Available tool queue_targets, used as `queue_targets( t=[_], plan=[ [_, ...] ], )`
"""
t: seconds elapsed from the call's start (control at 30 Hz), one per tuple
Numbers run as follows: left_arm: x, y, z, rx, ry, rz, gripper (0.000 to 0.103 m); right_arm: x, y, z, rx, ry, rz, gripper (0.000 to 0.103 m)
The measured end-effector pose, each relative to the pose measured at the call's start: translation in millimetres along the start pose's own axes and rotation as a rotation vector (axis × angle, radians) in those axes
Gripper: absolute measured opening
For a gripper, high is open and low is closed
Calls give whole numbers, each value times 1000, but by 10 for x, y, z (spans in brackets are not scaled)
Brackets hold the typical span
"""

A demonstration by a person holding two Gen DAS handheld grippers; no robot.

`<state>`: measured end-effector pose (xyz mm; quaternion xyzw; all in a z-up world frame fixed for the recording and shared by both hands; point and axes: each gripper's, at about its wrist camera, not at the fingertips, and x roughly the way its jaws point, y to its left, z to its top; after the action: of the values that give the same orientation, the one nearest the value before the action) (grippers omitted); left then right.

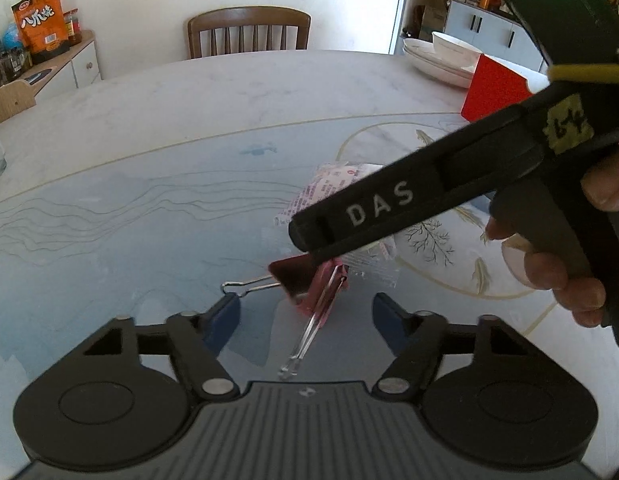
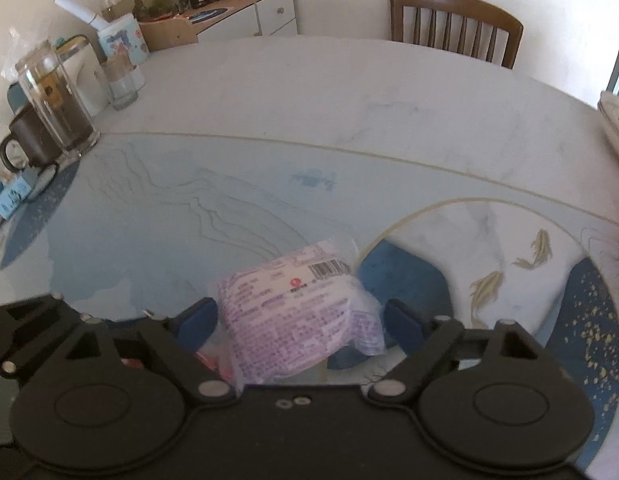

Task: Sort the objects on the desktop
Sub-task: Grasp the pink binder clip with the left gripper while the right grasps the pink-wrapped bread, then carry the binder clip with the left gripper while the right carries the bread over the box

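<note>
A pink binder clip (image 1: 309, 284) with silver wire handles lies on the table between my left gripper's blue fingers. My left gripper (image 1: 307, 320) is open around it, not touching. My right gripper's black body (image 1: 389, 208) crosses the left wrist view above the clip. In the right wrist view my right gripper (image 2: 299, 320) is open, and a plastic-wrapped packet with purple print (image 2: 297, 316) lies between its fingers. The packet also shows in the left wrist view (image 1: 329, 188), partly hidden behind the right gripper.
A red box (image 1: 493, 88) and stacked white dishes (image 1: 441, 60) stand at the far right. A glass jar (image 2: 53, 108), a dark mug (image 2: 25, 144) and cups stand at the left table edge. A wooden chair (image 1: 249, 32) is behind the table.
</note>
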<state>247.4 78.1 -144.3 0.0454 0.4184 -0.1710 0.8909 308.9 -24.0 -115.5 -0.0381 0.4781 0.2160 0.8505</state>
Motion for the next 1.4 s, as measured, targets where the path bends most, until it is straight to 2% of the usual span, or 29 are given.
queue_targets(
  t=[0.17, 0.5, 0.73, 0.8, 0.97, 1.13, 1.4],
  plan=[
    [10, -11, 7, 7, 7, 4, 58, -66, -124, -29, 10, -5, -32, 80],
    [38, -133, 102, 43, 7, 4, 58, -259, -473, -209, 65, 2, -65, 78],
    [109, -139, 174, -2, 24, 27, 58, -348, -531, -319, 73, 5, -81, 77],
    [121, -117, 177, -20, 32, 27, 43, -382, -542, -363, 67, 5, -83, 77],
    [128, -126, 203, -27, 40, 45, 32, -509, -581, -497, 41, 13, -80, 74],
    [114, -159, 208, -36, 38, 65, 31, -685, -662, -619, 29, 12, -56, 70],
    [4, -371, 248, -44, 20, 66, 29, -1024, -860, -703, 31, 1, -56, 70]
  ],
)
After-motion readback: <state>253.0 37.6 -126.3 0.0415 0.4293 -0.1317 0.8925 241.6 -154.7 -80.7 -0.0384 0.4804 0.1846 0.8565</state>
